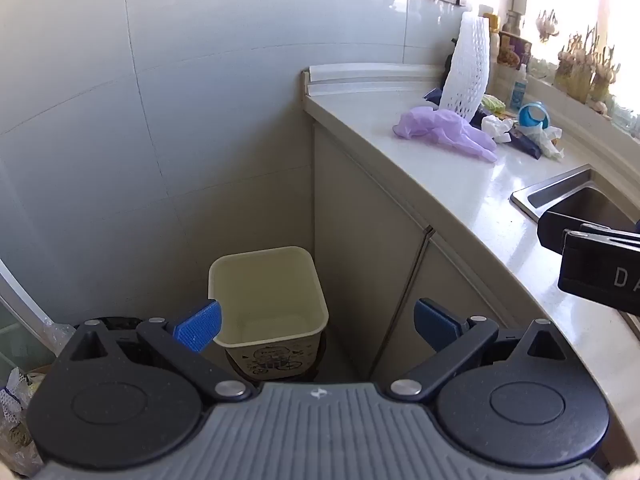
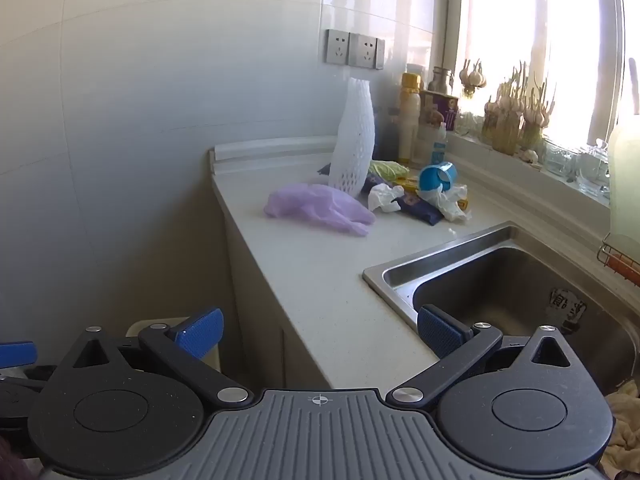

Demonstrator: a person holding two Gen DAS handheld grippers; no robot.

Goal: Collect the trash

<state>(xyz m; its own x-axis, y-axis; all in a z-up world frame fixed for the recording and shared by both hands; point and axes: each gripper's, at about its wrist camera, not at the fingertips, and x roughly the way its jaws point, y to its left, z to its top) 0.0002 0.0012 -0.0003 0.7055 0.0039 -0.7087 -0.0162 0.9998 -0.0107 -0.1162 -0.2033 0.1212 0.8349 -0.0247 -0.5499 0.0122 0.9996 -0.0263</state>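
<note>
Bare countertop [image 2: 320, 280] runs from its front edge to the trash heap at the back: purple glove [image 2: 320, 206], white foam net [image 2: 354, 136], crumpled tissue [image 2: 384, 198], wrappers I can't identify. Sink [image 2: 500, 280] to the right, partly cut off. Cream bin [image 1: 266, 296] on the floor against the cabinet. I hold left gripper [image 1: 316, 326] and right gripper [image 2: 320, 334] spread wide, both empty, touching nothing.

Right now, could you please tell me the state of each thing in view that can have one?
Left hand-held gripper: open, holding nothing.
Right hand-held gripper: open, holding nothing.
Trash bin: upright on the floor, no lid, looks empty.
Purple glove: lying limp on the counter.
White foam net: standing upright.
Blue cup: tipped on its side.
Tissue: crumpled.
Sink: no standing water visible.
</note>
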